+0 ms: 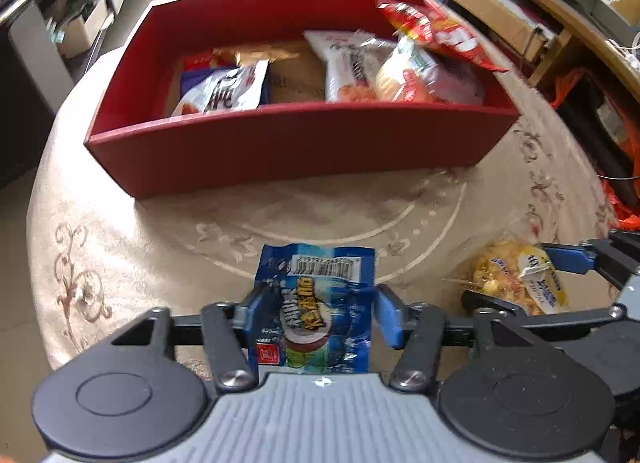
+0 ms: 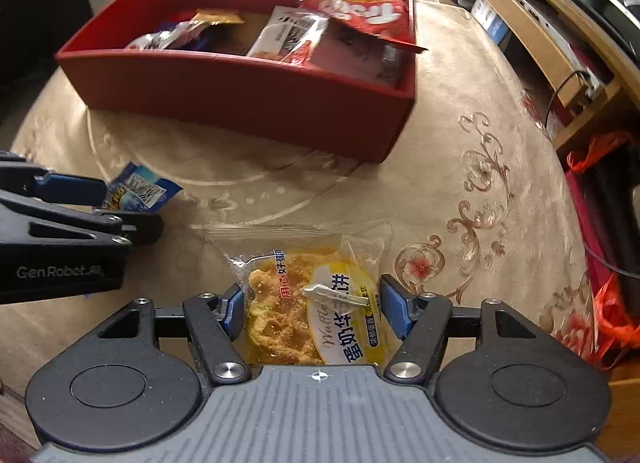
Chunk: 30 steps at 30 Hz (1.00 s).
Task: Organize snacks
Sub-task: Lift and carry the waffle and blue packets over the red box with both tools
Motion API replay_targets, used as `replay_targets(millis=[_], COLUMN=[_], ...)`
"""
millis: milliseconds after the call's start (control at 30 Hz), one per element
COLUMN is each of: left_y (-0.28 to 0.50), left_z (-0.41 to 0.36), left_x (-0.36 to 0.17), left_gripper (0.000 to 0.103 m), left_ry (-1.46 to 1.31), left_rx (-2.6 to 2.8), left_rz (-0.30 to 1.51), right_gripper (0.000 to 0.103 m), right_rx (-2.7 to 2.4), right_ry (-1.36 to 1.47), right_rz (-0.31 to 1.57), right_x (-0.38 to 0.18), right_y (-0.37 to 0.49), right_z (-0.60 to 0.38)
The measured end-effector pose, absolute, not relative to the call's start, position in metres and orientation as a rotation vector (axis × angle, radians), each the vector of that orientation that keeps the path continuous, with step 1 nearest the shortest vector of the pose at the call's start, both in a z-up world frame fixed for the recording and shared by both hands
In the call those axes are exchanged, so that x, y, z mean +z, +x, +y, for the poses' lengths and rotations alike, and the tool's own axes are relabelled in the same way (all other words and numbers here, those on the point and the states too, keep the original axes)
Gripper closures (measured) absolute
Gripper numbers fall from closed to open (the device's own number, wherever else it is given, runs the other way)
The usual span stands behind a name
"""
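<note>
My left gripper (image 1: pixel 318 313) is shut on a blue snack packet (image 1: pixel 314 311), held just above the beige patterned tablecloth (image 1: pixel 160 231). My right gripper (image 2: pixel 314 313) is shut on a clear-wrapped yellow waffle packet (image 2: pixel 304 303), low over the cloth. Each gripper shows in the other's view: the right gripper (image 1: pixel 520 283) with the waffle packet (image 1: pixel 516 283), the left gripper (image 2: pixel 108 203) with the blue packet (image 2: pixel 138 191). A red box (image 1: pixel 296 147) stands beyond both, holding several snack bags; a red bag (image 1: pixel 436 33) leans over its right wall. The box also shows in the right wrist view (image 2: pixel 248 99).
The round table's edge curves close on the left and right. A wooden shelf unit (image 2: pixel 532 23) runs along the right. Orange plastic bags (image 2: pixel 608 303) lie past the table's right edge. Grey cabinets (image 1: pixel 36 43) stand at the left.
</note>
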<state>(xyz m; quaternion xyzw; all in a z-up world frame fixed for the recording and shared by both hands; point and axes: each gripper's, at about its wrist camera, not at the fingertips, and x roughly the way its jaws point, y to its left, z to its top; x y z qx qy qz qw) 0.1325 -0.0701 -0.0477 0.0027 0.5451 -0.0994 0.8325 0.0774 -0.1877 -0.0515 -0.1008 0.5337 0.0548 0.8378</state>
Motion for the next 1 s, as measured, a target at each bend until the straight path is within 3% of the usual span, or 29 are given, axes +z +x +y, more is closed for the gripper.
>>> replay_targets(millis=[133,233,300,367,467,1000], left_y=[0.140,0.146,0.148,0.147,0.143,0.129], left_z=[-0.063,-0.066,-0.072,-0.078,-0.081,-0.064], left_x=[-0.055,-0.058,-0.061,-0.063,-0.060,-0.029], left_gripper=[0.036,0.025,0.020,0.021,0.038,0.039], left_ry=[-0.026,-0.033,-0.016,0.026,0.074,0.004], left_rx=[-0.183,-0.189,-0.189,-0.181,-0.162,-0.197], left_rz=[1.174,1.170,1.162,1.155,1.139,1.069], right_gripper=[0.025,0.009,0.010,0.016,0.026,0.030], right_rx=[0.120,0.123,0.134,0.135,0.135,0.068], right_ry=[-0.191,-0.202,-0.195,-0.195,-0.154,-0.128], right_rz=[1.139,1.136,1.152,1.158,1.157,1.040], right_x=[-0.052,-0.053,-0.059,-0.067,-0.066,-0.036], right_y=[0.083,0.087,0.088,0.092,0.092,0.076], right_z=[-0.190,-0.191,-0.191,-0.191,-0.193,-0.190])
